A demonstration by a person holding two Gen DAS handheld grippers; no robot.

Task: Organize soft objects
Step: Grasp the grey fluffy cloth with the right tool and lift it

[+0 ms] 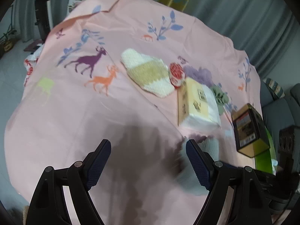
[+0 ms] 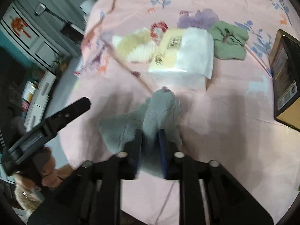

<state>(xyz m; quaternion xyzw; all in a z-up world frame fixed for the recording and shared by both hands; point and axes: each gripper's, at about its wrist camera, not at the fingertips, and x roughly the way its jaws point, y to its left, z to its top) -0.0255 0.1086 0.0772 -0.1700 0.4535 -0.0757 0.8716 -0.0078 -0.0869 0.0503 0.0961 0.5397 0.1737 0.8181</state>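
My right gripper (image 2: 150, 136) is shut on a fluffy grey sock (image 2: 159, 110) and holds it just above the pink patterned sheet (image 2: 234, 112). My left gripper (image 1: 148, 150) is open and empty above bare sheet; it shows from the side in the right wrist view (image 2: 75, 106). A cream and tan fuzzy sock (image 1: 148, 72) lies mid-table beside a red and white rolled sock (image 1: 176, 74). A green sock (image 2: 228, 41) lies behind the tissue pack (image 2: 185, 54). The grey sock shows blurred by my left gripper's right finger (image 1: 191, 176).
A dark tin box (image 1: 247, 129) stands at the right on the sheet, also in the right wrist view (image 2: 286, 78). A green item (image 1: 264, 157) sits by it. White cabinets (image 2: 28, 37) and floor lie left of the table. A sofa (image 1: 277, 108) is at the right.
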